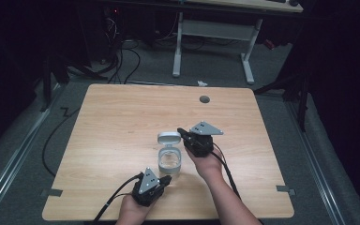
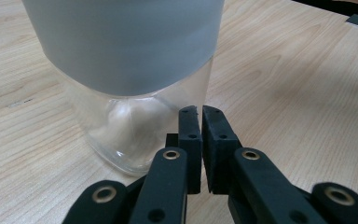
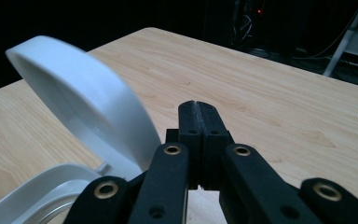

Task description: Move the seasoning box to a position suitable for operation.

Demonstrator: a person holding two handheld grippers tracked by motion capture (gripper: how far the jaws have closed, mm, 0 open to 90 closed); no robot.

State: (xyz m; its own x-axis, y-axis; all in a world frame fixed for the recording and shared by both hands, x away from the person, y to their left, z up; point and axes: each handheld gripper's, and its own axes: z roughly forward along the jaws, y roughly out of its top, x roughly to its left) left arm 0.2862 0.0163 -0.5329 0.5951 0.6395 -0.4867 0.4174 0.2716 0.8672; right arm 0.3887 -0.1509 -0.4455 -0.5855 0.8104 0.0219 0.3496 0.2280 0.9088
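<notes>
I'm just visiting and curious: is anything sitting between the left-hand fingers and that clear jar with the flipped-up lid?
Nothing visible. The left gripper has its fingers nearly shut right beside the jar's glass base, with bare table around them. The jar's lid stands open on the far side, near the right gripper, out of the way.

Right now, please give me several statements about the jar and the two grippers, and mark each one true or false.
1. The lid of the jar stands open. True.
2. The right gripper holds the lid between its jaws. False: its jaws are shut on nothing, beside the lid.
3. The jar lies on its side. False: it stands upright on the table.
4. The left gripper is at the jar's lower glass part, jaws nearly shut. True.
5. The jar has a grey band around its top. True.
</notes>
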